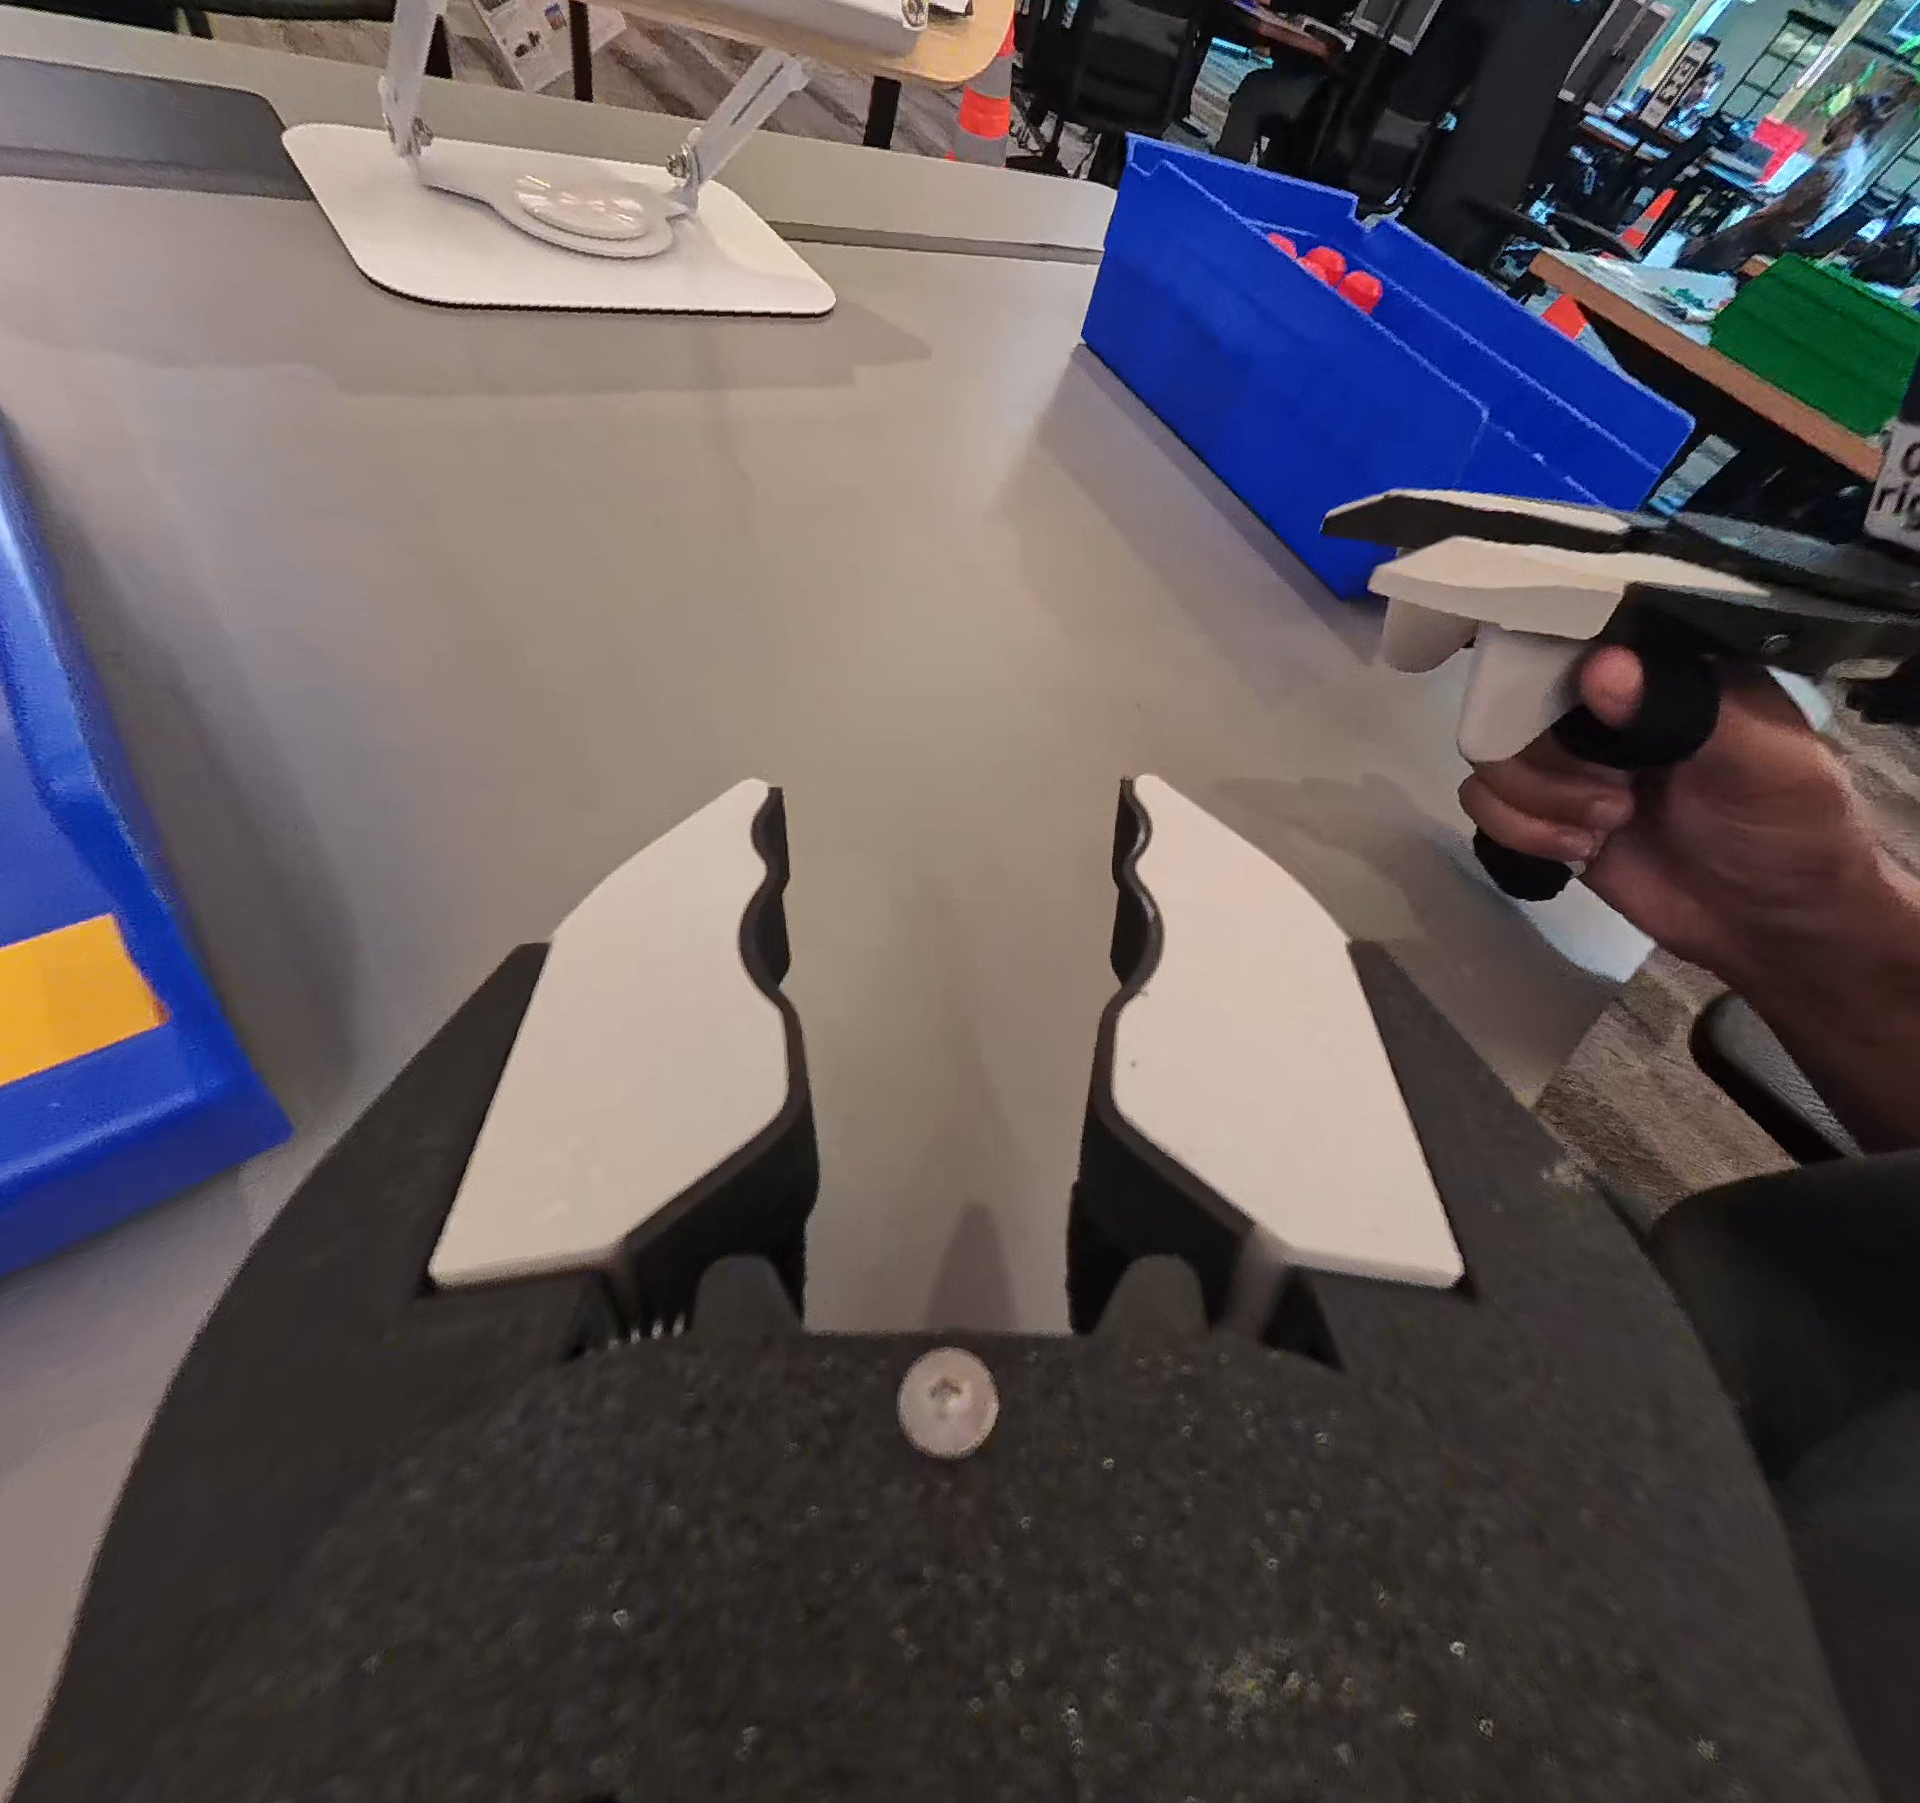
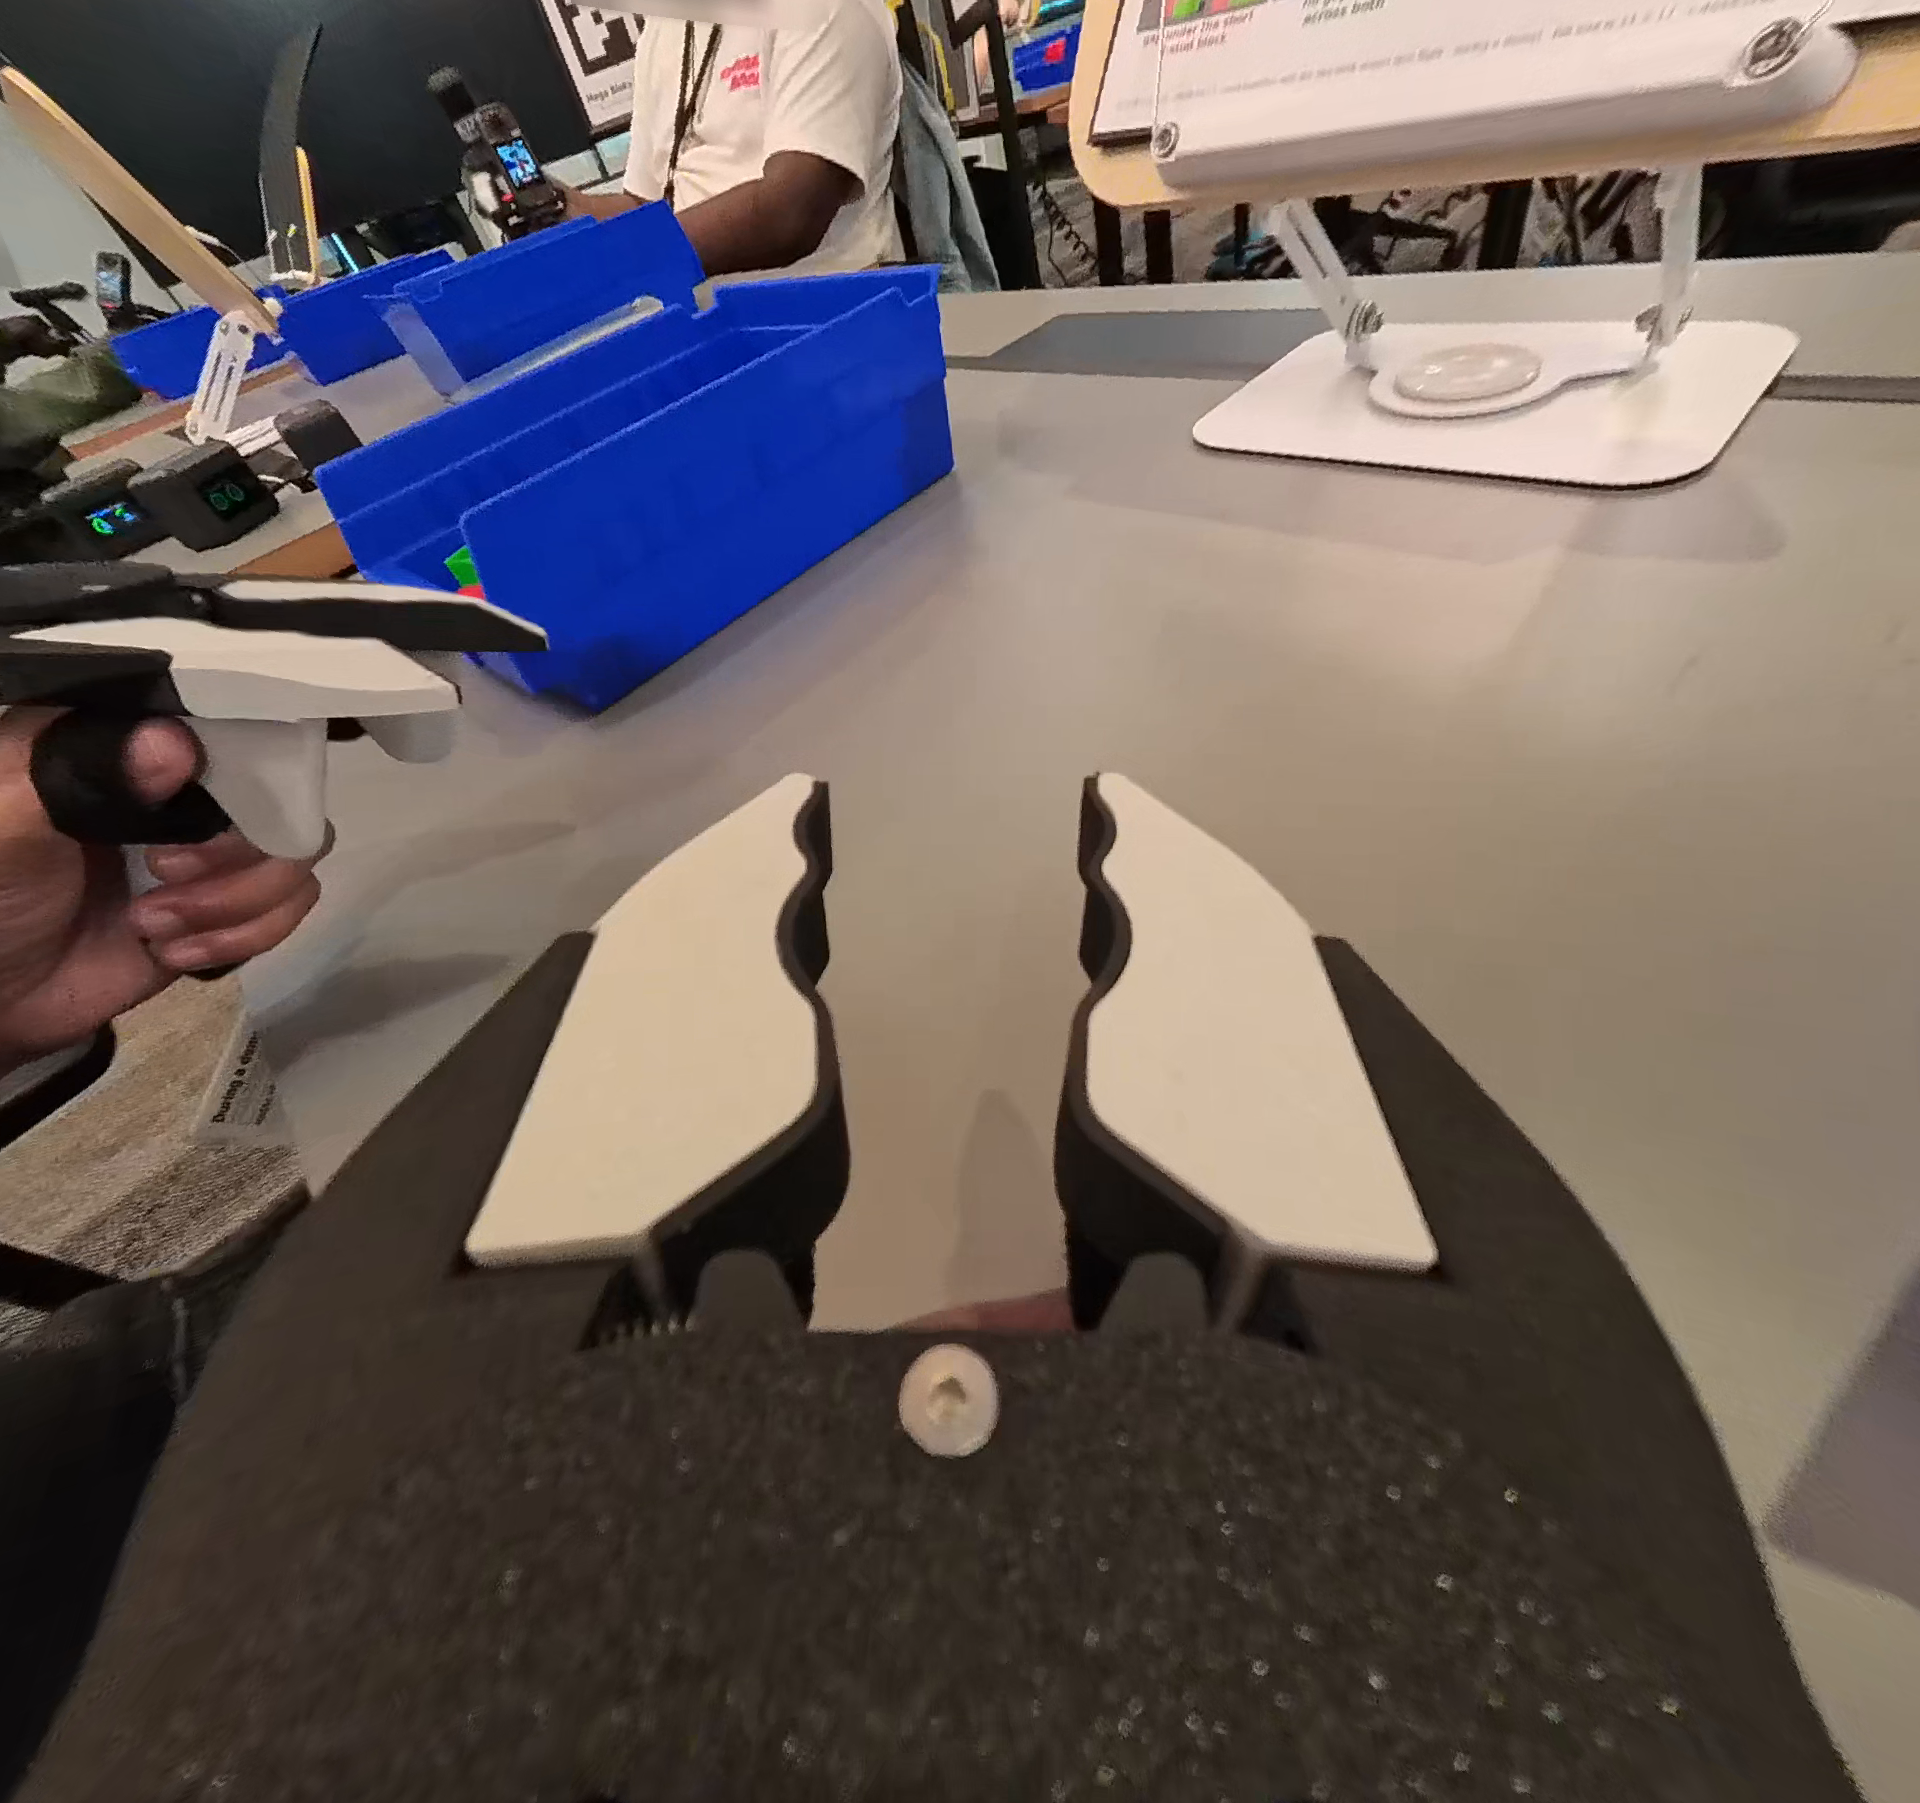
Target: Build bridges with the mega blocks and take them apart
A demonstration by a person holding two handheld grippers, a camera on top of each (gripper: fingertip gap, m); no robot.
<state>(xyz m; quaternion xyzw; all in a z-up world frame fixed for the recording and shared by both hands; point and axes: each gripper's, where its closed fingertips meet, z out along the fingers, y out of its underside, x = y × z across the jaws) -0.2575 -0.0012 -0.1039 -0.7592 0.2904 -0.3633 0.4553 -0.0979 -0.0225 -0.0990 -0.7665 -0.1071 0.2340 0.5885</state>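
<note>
Both grippers are held empty over the bare grey desk (image 1: 623, 527), jaws apart, presumably ready to fetch. The left gripper (image 1: 951, 808) and right gripper (image 2: 956, 797) carry nothing. Red mega blocks (image 1: 1335, 273) lie in the blue bin (image 1: 1299, 403), upper right of the left wrist view.

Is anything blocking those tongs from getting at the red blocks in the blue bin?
Only the bin's own wall. The red blocks lie inside the blue bin, so the open right tongs beside it must go over the rim. The grey table between them looks bare.
</note>
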